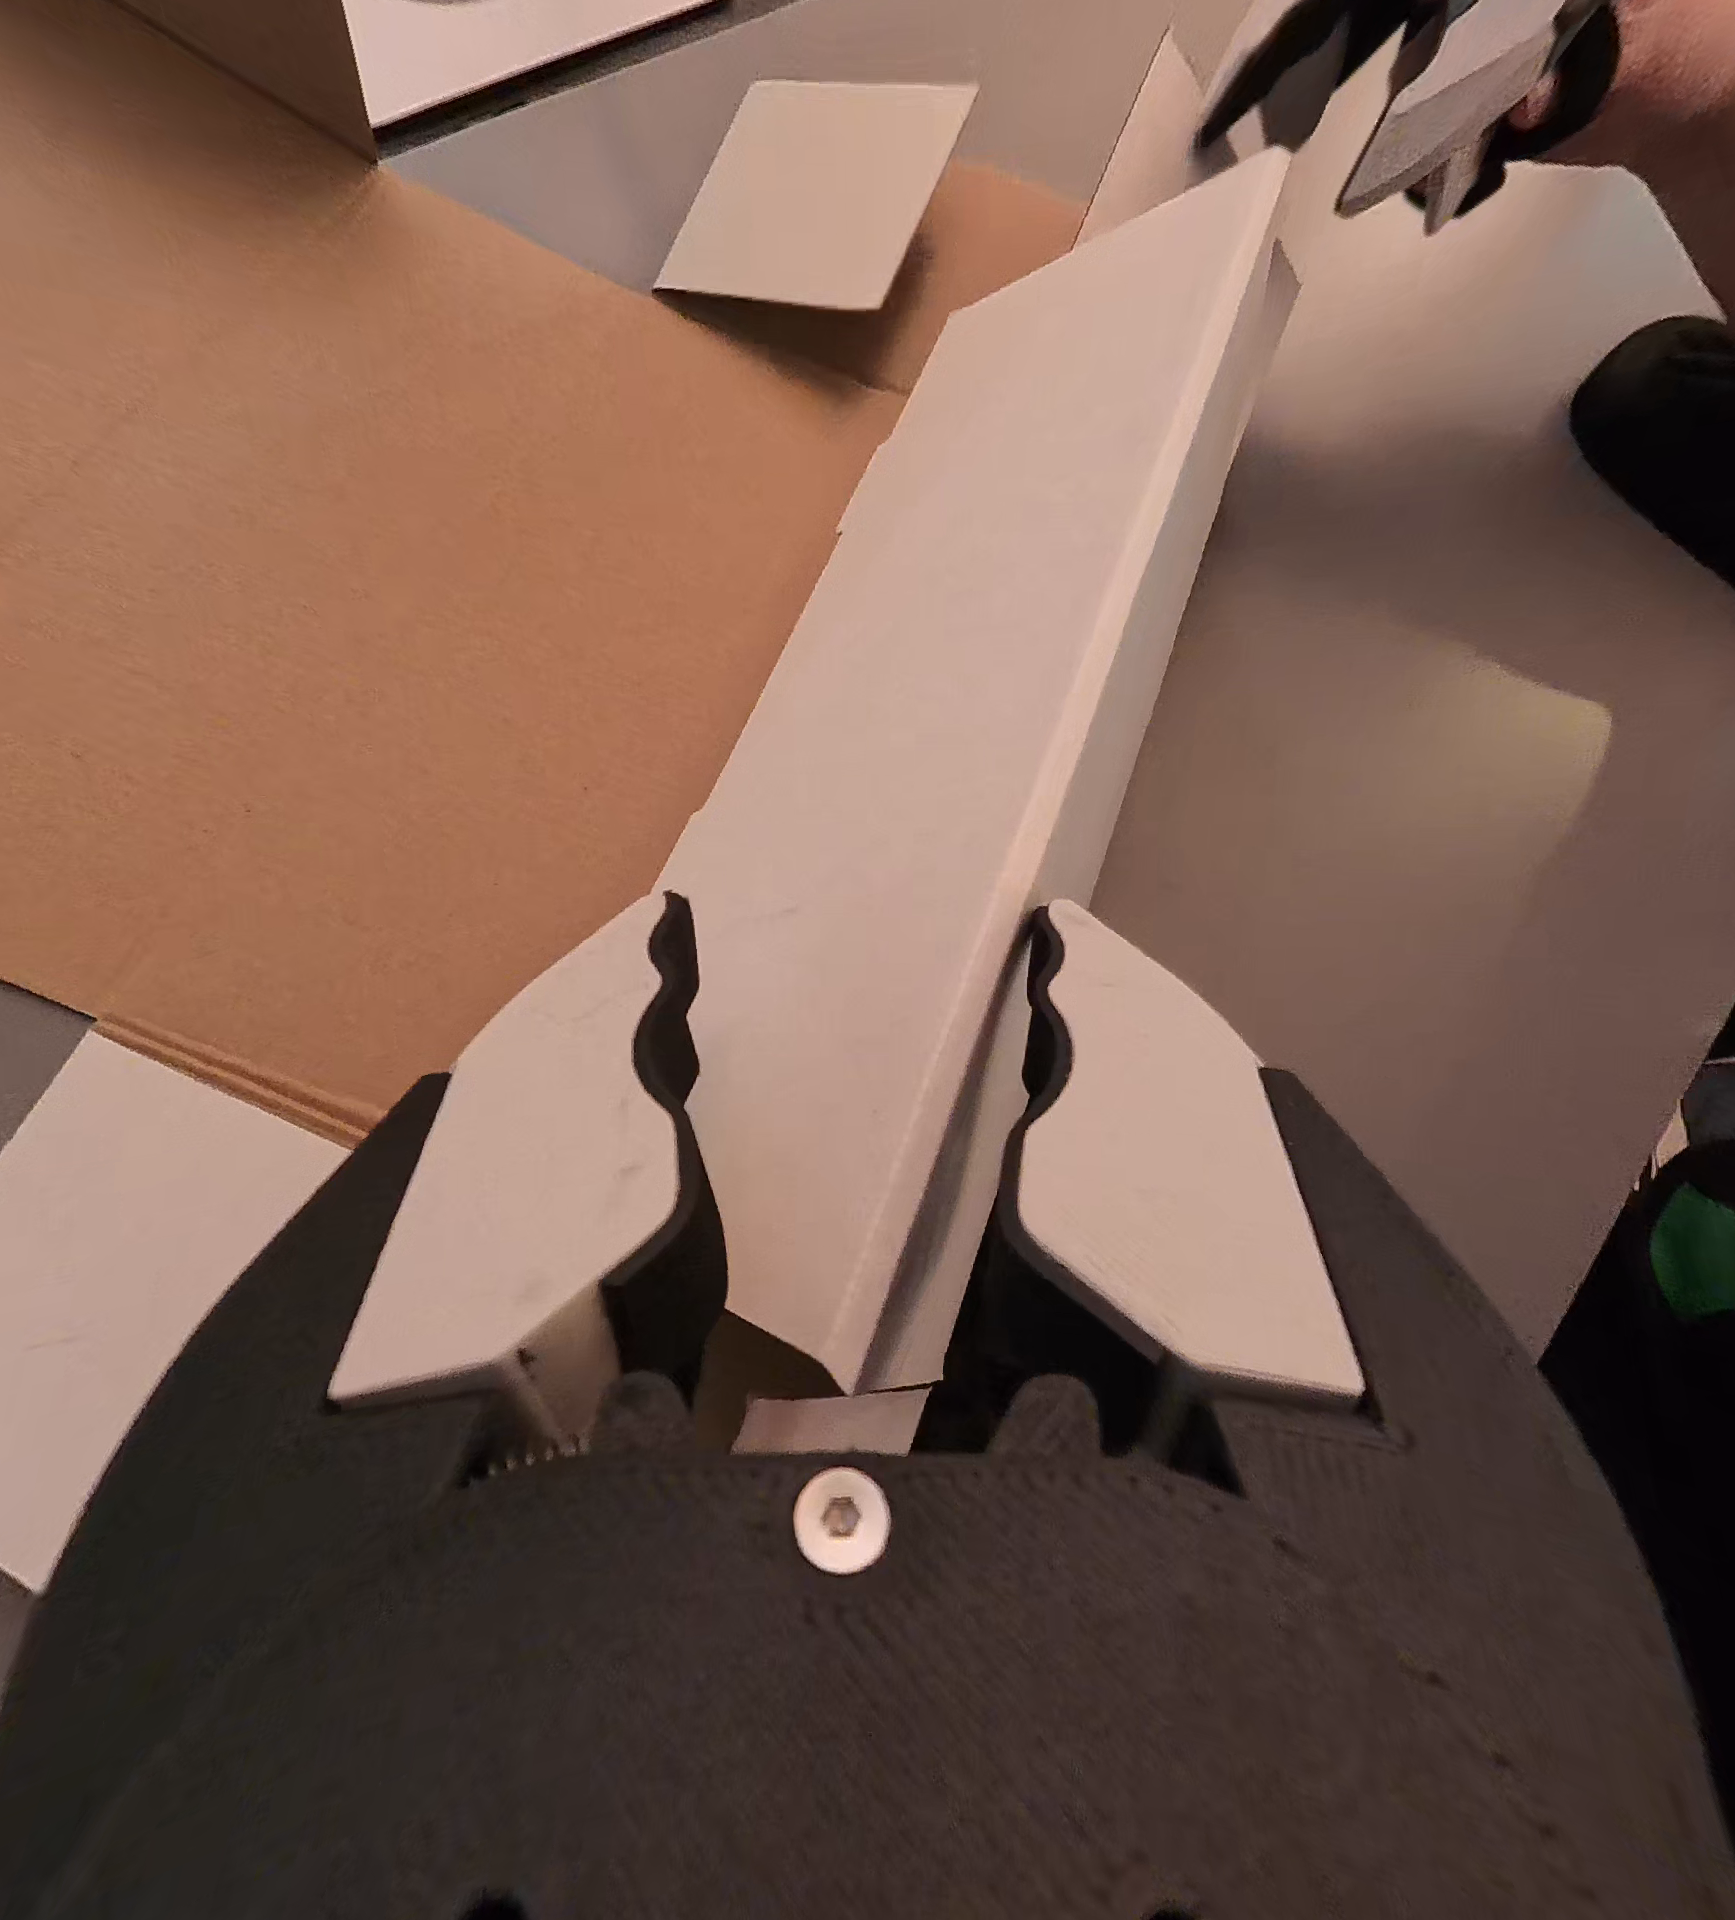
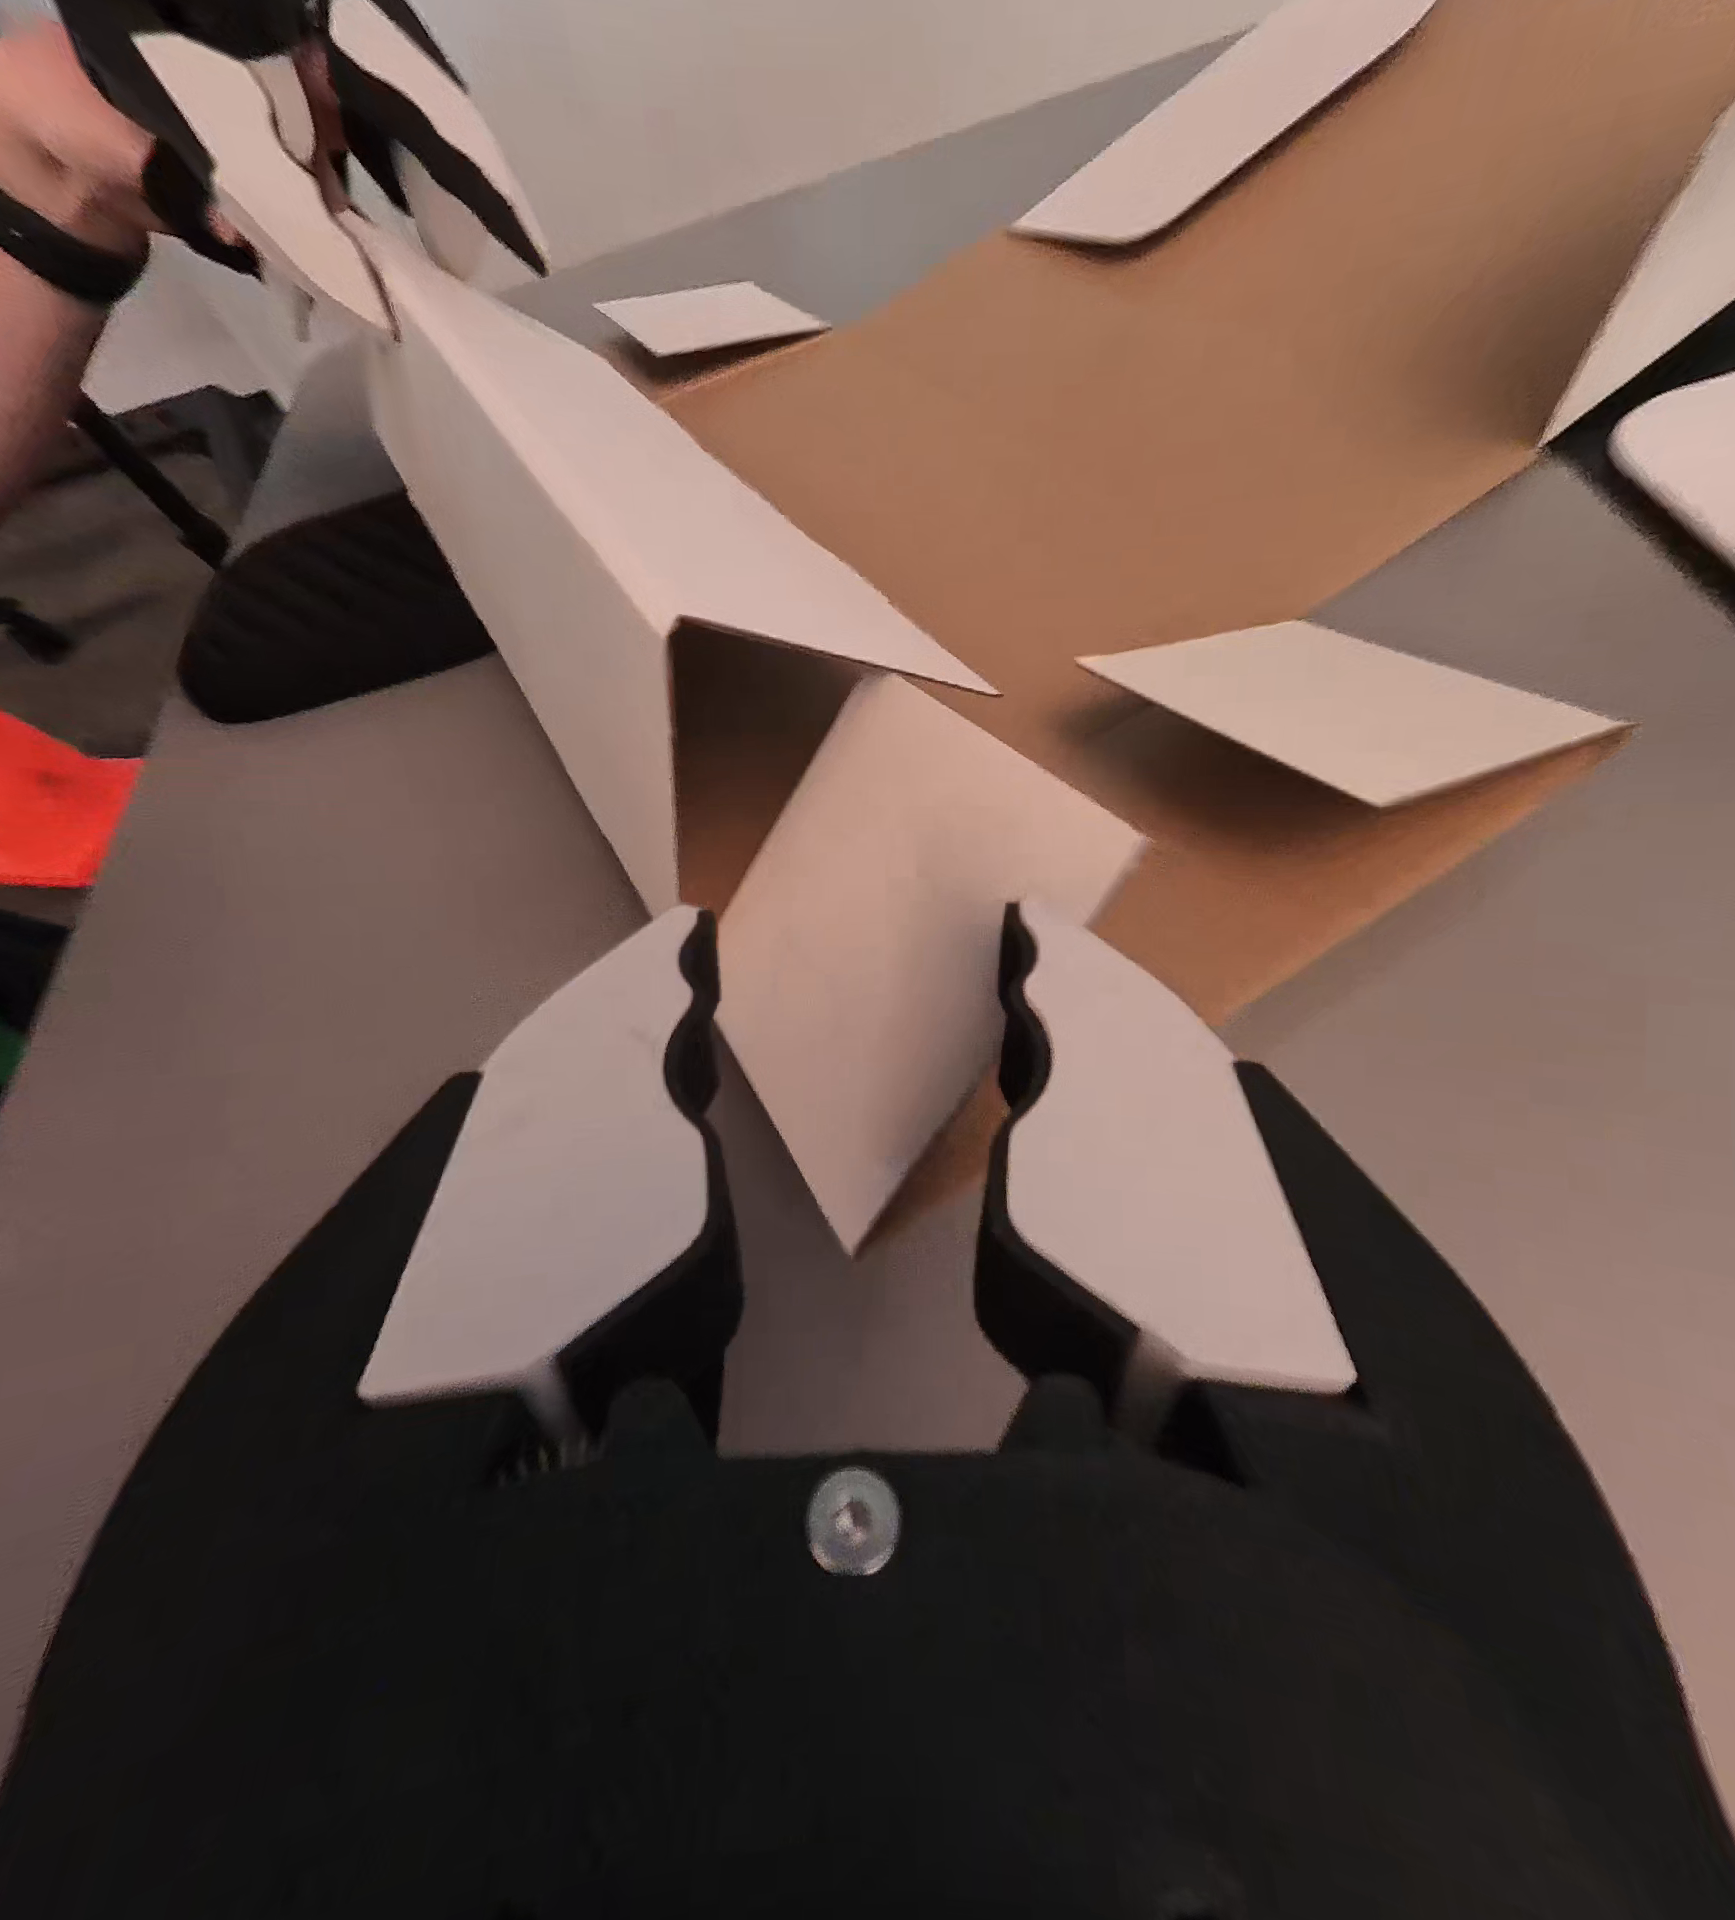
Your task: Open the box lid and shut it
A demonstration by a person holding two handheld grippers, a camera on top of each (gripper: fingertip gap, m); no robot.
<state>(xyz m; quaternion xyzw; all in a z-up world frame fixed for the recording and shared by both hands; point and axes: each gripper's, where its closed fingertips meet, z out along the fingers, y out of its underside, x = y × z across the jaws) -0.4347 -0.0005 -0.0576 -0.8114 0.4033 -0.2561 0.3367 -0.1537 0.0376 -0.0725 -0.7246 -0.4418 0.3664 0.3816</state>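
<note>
Both-handed, left gripper [image 1: 858,1023] and right gripper [image 2: 858,1023] straddle the box lid [image 1: 998,623], jaws parted.

far hand-held gripper [image 1: 1403,125] blurred, edge-cropped

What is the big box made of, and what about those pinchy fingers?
The box looks like cardboard: smooth matte white outside, plain brown inside, with sharp folded creases. The left gripper fingers look like hard printed plastic, pale with dark wavy, possibly rubbery, inner pads.
</note>
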